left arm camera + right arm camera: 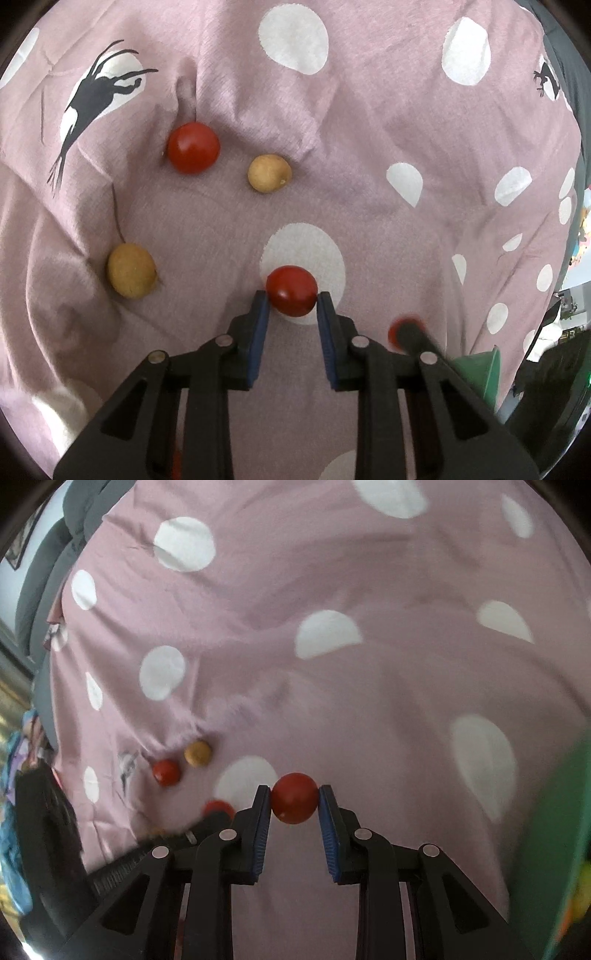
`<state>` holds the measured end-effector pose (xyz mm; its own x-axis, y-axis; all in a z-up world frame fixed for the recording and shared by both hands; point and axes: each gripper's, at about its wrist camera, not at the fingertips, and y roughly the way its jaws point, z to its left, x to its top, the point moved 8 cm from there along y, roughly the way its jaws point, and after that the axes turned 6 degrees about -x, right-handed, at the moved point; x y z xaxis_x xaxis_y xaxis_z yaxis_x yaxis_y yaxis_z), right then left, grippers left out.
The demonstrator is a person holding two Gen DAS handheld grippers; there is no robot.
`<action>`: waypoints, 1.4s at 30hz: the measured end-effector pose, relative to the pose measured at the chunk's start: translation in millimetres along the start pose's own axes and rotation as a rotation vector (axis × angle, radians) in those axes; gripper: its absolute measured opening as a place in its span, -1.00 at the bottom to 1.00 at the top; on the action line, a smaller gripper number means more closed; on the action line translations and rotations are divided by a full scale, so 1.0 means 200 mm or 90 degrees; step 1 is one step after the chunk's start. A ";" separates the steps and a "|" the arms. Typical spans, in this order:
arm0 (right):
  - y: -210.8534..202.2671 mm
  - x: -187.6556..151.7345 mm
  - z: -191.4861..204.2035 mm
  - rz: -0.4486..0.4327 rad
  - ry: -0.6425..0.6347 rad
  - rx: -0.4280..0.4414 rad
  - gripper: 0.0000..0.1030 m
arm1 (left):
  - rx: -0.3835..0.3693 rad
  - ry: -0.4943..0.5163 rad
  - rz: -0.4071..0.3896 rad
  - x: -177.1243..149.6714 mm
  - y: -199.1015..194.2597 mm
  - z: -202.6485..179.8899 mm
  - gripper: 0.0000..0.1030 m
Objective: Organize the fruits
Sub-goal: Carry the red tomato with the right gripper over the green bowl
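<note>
Black linkage + blue pads of left gripper (291, 295) fill near edge of left wrist view; pads pinch a red tomato (291, 290), one pad touching each side. Fruit sits over a white dot of the cloth; can't tell if it rests on cloth or is lifted.

Right gripper (294, 792), same build, pinches a second red tomato (294, 798) between its pads, contact both sides. Can't tell if lifted either.

Surface: pink cloth (369, 166), white polka dots, black-and-white bird print (92, 103) far left, wrinkled, creases running out from the fruit. In right wrist view the cloth (332, 701) shows same dots, motion-blurred.

Loose fruit, left wrist view: red tomato no. 3 (193, 147) far left-centre; tan round fruit (269, 173) just right of it, not touching; another tan fruit (131, 270) near left, well apart from the rest. Right wrist view shows the far pair small at left: tomato (166, 772) + tan fruit (198, 753), close together.

Green container (550, 849) at right edge of right wrist view, yellow/orange items inside, blurred. Its green rim (480, 373) shows near right in left wrist view, beside blurred tip of other gripper.

Room: grey upholstery (48, 572) beyond cloth's far-left edge, framed picture (22, 542) on wall above. Rest too blurred to ID.
</note>
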<state>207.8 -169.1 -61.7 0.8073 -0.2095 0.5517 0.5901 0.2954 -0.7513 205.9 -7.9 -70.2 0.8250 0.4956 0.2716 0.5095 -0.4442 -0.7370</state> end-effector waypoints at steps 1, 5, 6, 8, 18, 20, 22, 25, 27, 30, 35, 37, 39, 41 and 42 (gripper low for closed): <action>-0.01 -0.02 -0.01 0.000 0.000 -0.008 -0.46 | 0.000 0.001 -0.002 0.00 -0.01 0.00 -0.53; -0.06 -0.09 -0.05 0.000 0.022 -0.003 -0.46 | -0.005 0.006 -0.009 0.01 -0.03 -0.02 -0.49; -0.06 -0.10 -0.05 0.002 0.022 -0.004 -0.46 | -0.006 0.007 -0.009 0.02 -0.04 -0.02 -0.49; -0.08 -0.09 -0.03 -0.010 0.008 -0.014 -0.46 | -0.003 0.008 -0.009 0.03 -0.04 -0.03 -0.43; -0.12 -0.08 -0.03 -0.021 -0.002 -0.015 -0.46 | 0.030 0.009 -0.003 0.04 0.03 0.00 -0.39; -0.13 -0.08 -0.03 -0.019 0.000 -0.012 -0.46 | 0.035 0.019 -0.011 0.05 0.03 0.00 -0.41; -0.14 -0.08 -0.04 -0.021 0.004 -0.009 -0.46 | 0.037 0.021 -0.012 0.04 0.04 0.00 -0.45; -0.15 -0.07 -0.05 -0.026 0.008 -0.011 -0.46 | 0.046 0.033 -0.014 0.02 0.02 0.00 -0.45; -0.17 -0.07 -0.06 -0.031 0.012 -0.008 -0.46 | 0.045 0.040 -0.017 0.00 0.01 -0.02 -0.45; -0.21 -0.06 -0.07 -0.043 0.016 -0.007 -0.46 | 0.035 0.065 -0.021 -0.03 -0.02 -0.09 -0.45; -0.31 -0.03 -0.10 -0.075 0.024 -0.002 -0.45 | 0.001 0.119 -0.047 -0.09 -0.14 -0.25 -0.45; -0.36 -0.02 -0.11 -0.091 0.030 -0.001 -0.45 | -0.007 0.143 -0.058 -0.12 -0.19 -0.31 -0.45; -0.42 -0.01 -0.14 -0.110 0.036 0.002 -0.45 | -0.018 0.166 -0.068 -0.15 -0.24 -0.37 -0.45; -0.47 0.00 -0.16 -0.127 0.045 0.001 -0.45 | -0.026 0.184 -0.070 -0.18 -0.26 -0.42 -0.45; -0.48 0.01 -0.18 -0.134 0.049 0.001 -0.45 | -0.031 0.193 -0.071 -0.19 -0.27 -0.46 -0.45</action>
<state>151.7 -230.9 -1.1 0.6638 -0.3378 0.6673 0.7462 0.2392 -0.6212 169.2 -71.6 14.7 0.7945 0.3016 0.5271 0.6065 -0.4385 -0.6633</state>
